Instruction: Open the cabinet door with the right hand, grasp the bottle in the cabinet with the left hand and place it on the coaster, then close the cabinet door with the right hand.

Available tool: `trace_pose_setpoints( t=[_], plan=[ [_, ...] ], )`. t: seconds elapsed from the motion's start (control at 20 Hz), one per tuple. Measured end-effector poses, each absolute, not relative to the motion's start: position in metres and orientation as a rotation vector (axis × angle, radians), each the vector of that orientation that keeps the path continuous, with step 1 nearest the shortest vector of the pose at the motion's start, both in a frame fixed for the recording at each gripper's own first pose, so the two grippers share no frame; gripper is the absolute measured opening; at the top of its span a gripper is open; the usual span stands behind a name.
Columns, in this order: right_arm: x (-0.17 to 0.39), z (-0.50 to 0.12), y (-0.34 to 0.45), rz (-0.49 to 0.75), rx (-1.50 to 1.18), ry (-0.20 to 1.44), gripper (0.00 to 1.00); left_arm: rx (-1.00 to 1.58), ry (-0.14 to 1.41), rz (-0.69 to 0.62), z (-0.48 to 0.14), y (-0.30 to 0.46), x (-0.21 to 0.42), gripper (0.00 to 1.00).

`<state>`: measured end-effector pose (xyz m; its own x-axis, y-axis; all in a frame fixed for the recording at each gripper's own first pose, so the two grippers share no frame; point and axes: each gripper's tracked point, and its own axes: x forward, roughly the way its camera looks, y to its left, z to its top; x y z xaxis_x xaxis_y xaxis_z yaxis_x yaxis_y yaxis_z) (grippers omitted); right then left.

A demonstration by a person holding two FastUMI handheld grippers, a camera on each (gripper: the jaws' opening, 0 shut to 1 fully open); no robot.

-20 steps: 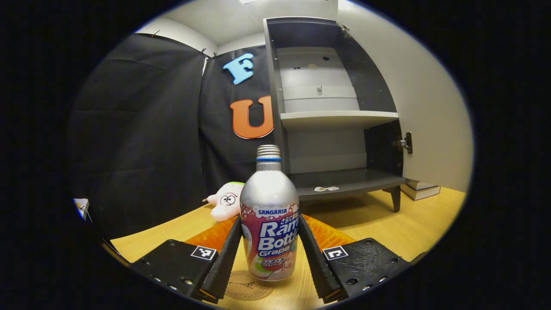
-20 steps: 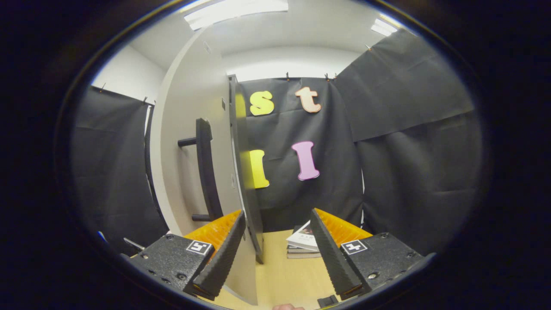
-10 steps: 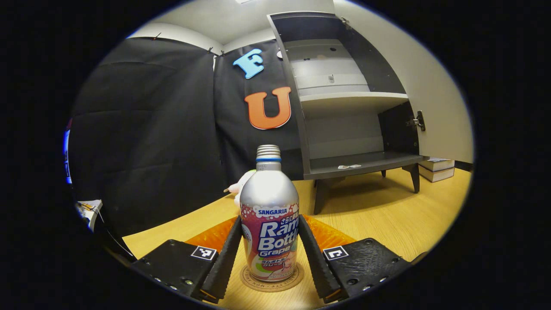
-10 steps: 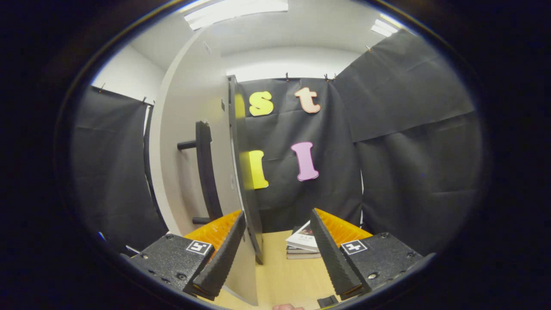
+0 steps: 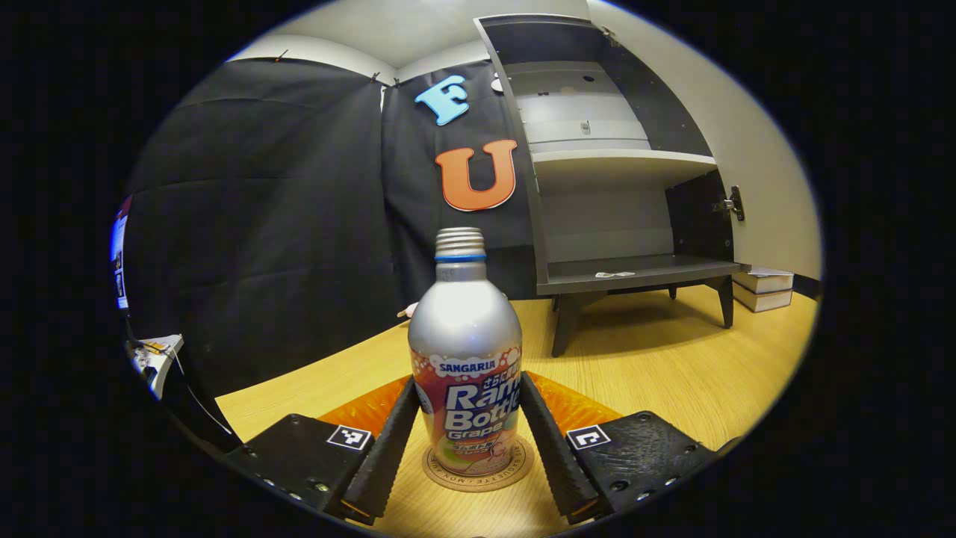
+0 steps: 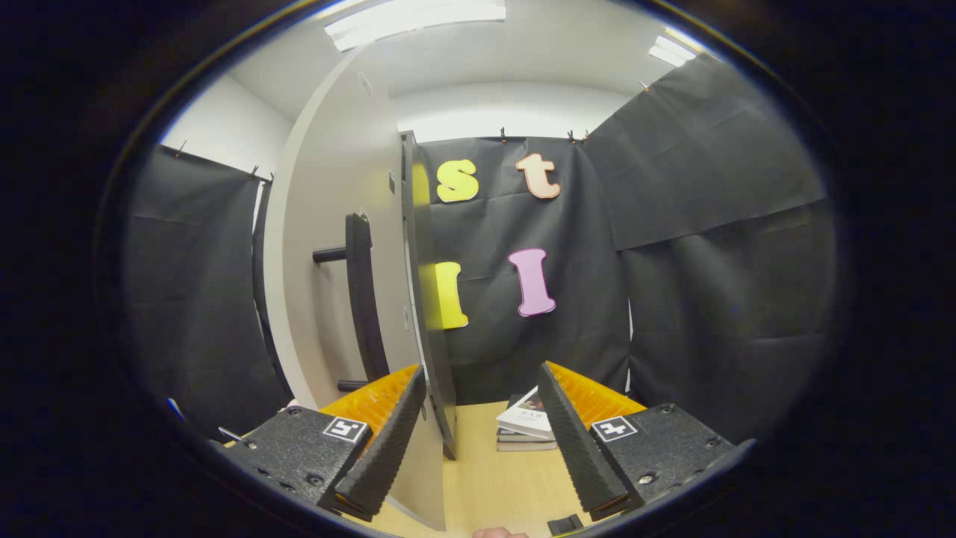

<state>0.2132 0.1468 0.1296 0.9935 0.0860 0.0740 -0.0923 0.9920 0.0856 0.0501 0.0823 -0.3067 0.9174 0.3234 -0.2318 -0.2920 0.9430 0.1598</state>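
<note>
My left tongs [image 5: 464, 448] stand on either side of the silver soda bottle [image 5: 464, 359], which sits upright on the round coaster [image 5: 478, 472] on the wooden counter [image 5: 657, 373]; whether both fingers press it I cannot tell. Beyond it the cabinet [image 5: 620, 217] stands open. My right tongs [image 6: 478, 441] are spread apart, gripping nothing, with the edge of the cabinet door [image 6: 336, 261] between the fingers near its dark handle [image 6: 362, 299].

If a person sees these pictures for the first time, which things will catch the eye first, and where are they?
In the left gripper view, the silver bottle stands upright on the round coaster, between the fingers of the left gripper. Behind it on the wooden table, the cabinet stands open with bare shelves. In the right gripper view, the pale cabinet door with its dark handle rises just beyond the open right gripper.
</note>
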Motion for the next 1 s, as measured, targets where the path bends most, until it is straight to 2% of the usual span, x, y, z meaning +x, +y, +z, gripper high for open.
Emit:
trace_pose_setpoints(
  t=[0.2,0.25,0.3,0.35,0.7,0.9,0.95,1.0],
  plan=[
    [0.212,0.129,0.147,0.094,0.086,-0.075,0.94,0.093,0.263,0.291,-0.303,0.079,0.047,0.81],
    [0.212,0.129,0.147,0.094,0.086,-0.077,0.94,0.093,0.258,0.290,-0.299,0.080,0.046,0.94],
    [0.212,0.129,0.147,0.094,0.084,-0.077,0.94,0.095,0.248,0.288,-0.292,0.080,0.044,0.89],
    [0.213,0.129,0.147,0.094,0.083,-0.079,0.94,0.096,0.241,0.282,-0.288,0.079,0.042,0.98],
    [0.212,0.129,0.145,0.098,0.059,-0.090,0.94,0.105,0.202,0.268,-0.217,0.080,0.033,0.98],
    [0.218,0.135,0.139,0.066,0.041,-0.129,0.94,0.068,0.126,0.154,-0.130,0.059,0.039,0.96],
    [0.219,0.137,0.139,0.066,0.043,-0.135,0.94,0.052,0.107,0.125,-0.111,0.054,0.040,1.00],
    [0.220,0.137,0.140,0.067,0.046,-0.138,0.94,0.034,0.101,0.096,-0.094,0.048,0.041,0.96]
  ],
)
